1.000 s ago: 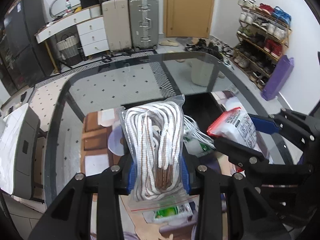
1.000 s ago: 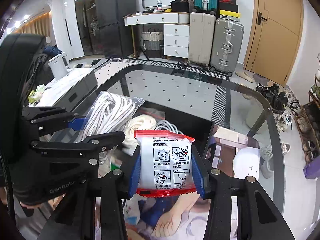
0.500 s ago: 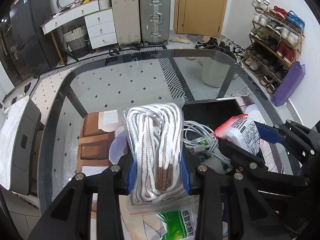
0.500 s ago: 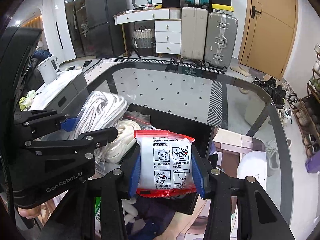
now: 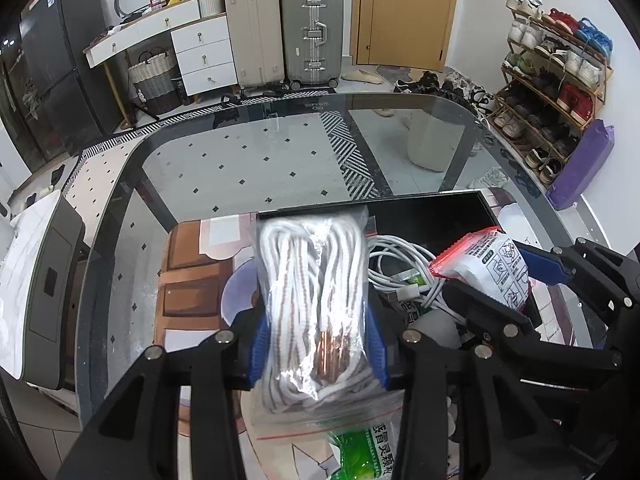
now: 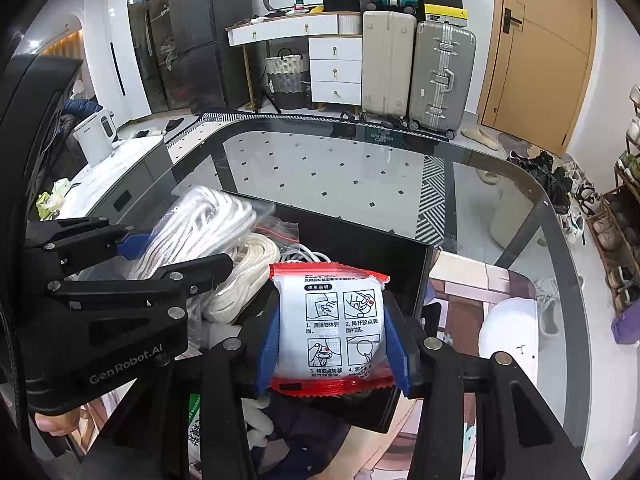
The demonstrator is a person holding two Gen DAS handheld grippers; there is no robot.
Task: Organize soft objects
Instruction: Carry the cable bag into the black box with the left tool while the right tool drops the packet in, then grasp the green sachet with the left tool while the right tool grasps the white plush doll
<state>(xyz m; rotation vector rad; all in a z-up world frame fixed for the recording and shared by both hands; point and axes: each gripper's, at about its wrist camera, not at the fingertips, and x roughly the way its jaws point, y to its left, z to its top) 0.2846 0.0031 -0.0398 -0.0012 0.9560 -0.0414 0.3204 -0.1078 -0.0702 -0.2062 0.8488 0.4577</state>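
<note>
A clear zip bag of white-and-brown rope (image 5: 312, 280) sits between the blue pads of my left gripper (image 5: 318, 344). The jaws are opening, the pads still touch the bag, and its lower end is blurred. My right gripper (image 6: 332, 340) grips a white packet with red ends (image 6: 332, 320), its jaws opening slightly. Both hang over a black box (image 6: 360, 236) on the glass table. The box holds a cream rope coil (image 6: 248, 276) and a white cable (image 5: 400, 256). In the right wrist view the left gripper (image 6: 176, 248) is at the left, close beside the packet.
A green packet (image 5: 360, 452) lies under the left gripper on a printed mat (image 5: 192, 280). The glass table (image 5: 260, 152) stretches ahead. Suitcases (image 5: 312, 28), a white dresser (image 5: 200, 52) and a shoe rack (image 5: 560, 80) stand beyond.
Both grippers have sunk toward the black box with their loads. The left jaws have parted a little and the rope bag's lower end now blurs.
</note>
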